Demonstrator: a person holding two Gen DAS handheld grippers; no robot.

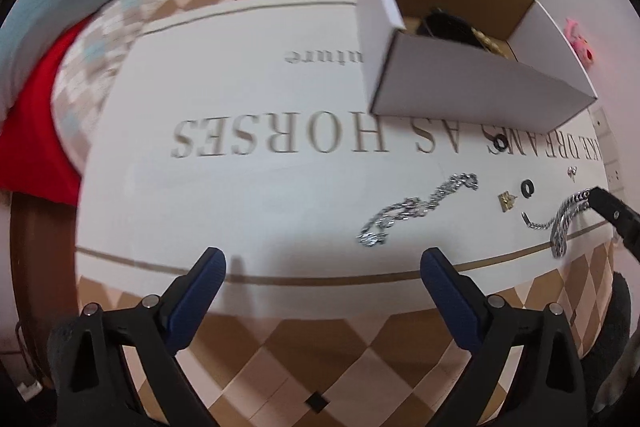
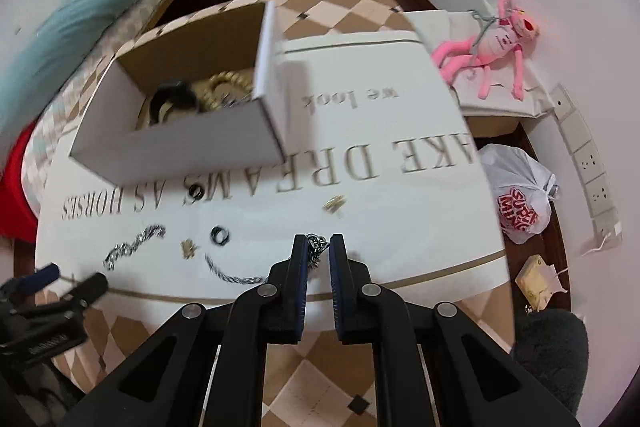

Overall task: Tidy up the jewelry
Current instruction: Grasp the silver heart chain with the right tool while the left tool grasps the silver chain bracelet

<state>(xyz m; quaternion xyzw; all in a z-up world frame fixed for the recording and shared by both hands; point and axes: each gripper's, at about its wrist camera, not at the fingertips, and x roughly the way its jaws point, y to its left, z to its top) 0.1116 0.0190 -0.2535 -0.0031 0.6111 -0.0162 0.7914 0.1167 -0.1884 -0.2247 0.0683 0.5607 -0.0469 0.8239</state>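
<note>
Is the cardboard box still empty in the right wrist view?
No: the cardboard box already holds a gold chain and a dark item inside its brown interior.

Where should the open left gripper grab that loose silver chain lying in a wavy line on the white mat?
Take the silver chain at its bunched middle, from straight above, jaws set across its run. It lies flat and limp, so only the thicker clump gives the left gripper something to pinch.

Big upside-down lettering is running across the white cloth (image 2: 400,219): "AKE DREAMS AS HORSES", with a smaller "we look" sitting toward 12 o'clock. Plastic bag (image 2: 520,195) at 3 o'clock is showing red "SUPER MING", roughly.
</note>
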